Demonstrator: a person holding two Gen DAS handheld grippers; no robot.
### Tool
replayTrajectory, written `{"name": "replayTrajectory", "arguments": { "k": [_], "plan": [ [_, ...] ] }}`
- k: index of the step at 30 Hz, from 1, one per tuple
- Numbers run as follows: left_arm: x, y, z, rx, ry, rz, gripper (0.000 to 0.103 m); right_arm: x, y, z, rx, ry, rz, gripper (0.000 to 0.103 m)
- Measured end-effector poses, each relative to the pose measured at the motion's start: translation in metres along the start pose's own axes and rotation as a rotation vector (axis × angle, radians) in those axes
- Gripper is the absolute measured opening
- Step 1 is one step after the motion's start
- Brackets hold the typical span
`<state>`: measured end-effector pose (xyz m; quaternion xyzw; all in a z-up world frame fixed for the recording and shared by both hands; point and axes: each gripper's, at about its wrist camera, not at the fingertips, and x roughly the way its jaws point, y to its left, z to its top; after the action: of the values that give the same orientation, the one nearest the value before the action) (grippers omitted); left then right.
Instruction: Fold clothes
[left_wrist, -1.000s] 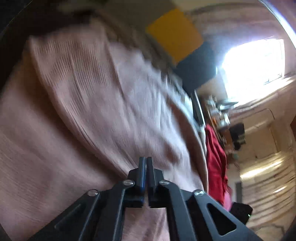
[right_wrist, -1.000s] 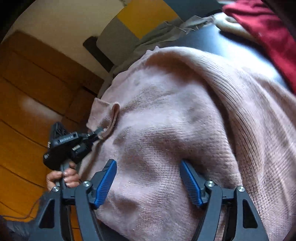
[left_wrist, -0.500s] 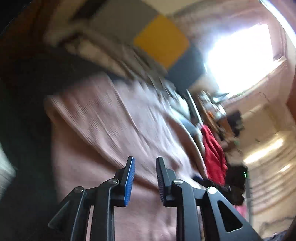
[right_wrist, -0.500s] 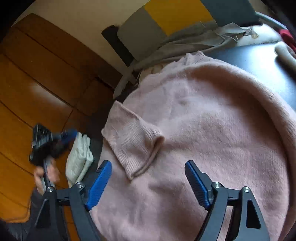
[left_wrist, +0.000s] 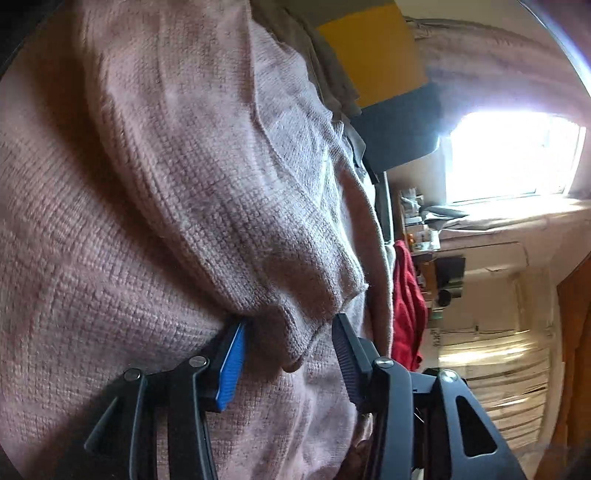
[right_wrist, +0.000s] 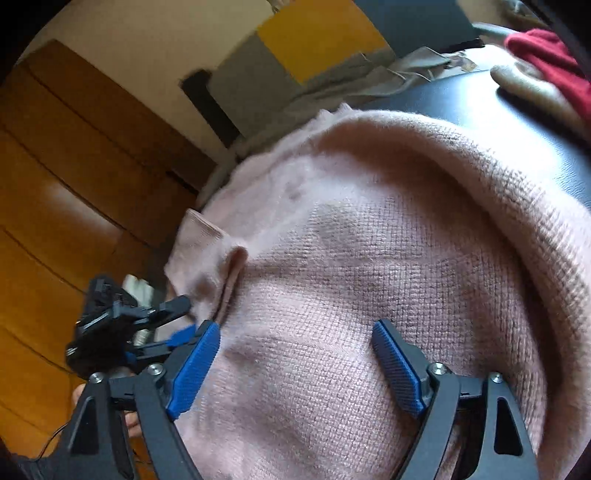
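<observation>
**A:** What are your jaws doing right now?

**B:** On my left gripper (left_wrist: 288, 347) the jaws are spread, with a drooping fold of the pink sweater (left_wrist: 177, 192) sagging into the gap between them. Nothing is pinched. The blue pad (left_wrist: 232, 363) on one side sits right against the knit. My right gripper (right_wrist: 295, 363) is spread wide as well, jaws resting over the sweater's body, gripping nothing.

**A:** And where's the sweater lying?

**B:** Spread on the dark surface (right_wrist: 524, 122), filling most of both views. From the right wrist I can see the sleeve cuff (right_wrist: 201, 245) turned back near the left gripper, and a rolled edge (right_wrist: 480, 162) curving along the far side. Beyond it there's a grey garment (right_wrist: 351, 79) bunched at the back, a red garment (right_wrist: 546, 62) off to the side, and a wooden wall panel (right_wrist: 55, 166).

**A:** How would you take the next grab?

**B:** I'd judge this is the moment to take hold of the sleeve fold. I want my left jaws to go deep enough that they catch the full thickness of the hanging fold, not just the fuzzy outer layer, since a loose knit like this will likely stretch and slip. Then I'd lift only enough to clear the body, carry the sleeve inward, and use the right one to press the body flat so it doesn't drag along.
</observation>
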<state>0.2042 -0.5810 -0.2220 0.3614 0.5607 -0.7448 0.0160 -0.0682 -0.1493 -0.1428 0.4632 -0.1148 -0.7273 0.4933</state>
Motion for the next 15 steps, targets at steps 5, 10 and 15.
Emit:
{"name": "replayTrajectory", "arguments": {
  "k": [5, 10, 15],
  "plan": [
    [-0.004, 0.009, 0.006, -0.101, -0.074, -0.029, 0.008, -0.001, 0.005, -0.005, -0.039, -0.026, 0.012, 0.088],
    [-0.093, -0.01, 0.057, -0.043, -0.385, -0.106, 0.007, 0.001, 0.011, -0.007, -0.075, -0.025, -0.001, 0.09],
    [-0.202, -0.004, 0.109, -0.005, -0.672, 0.004, 0.007, 0.0, 0.01, -0.008, -0.088, -0.024, 0.002, 0.093]
  ]
}}
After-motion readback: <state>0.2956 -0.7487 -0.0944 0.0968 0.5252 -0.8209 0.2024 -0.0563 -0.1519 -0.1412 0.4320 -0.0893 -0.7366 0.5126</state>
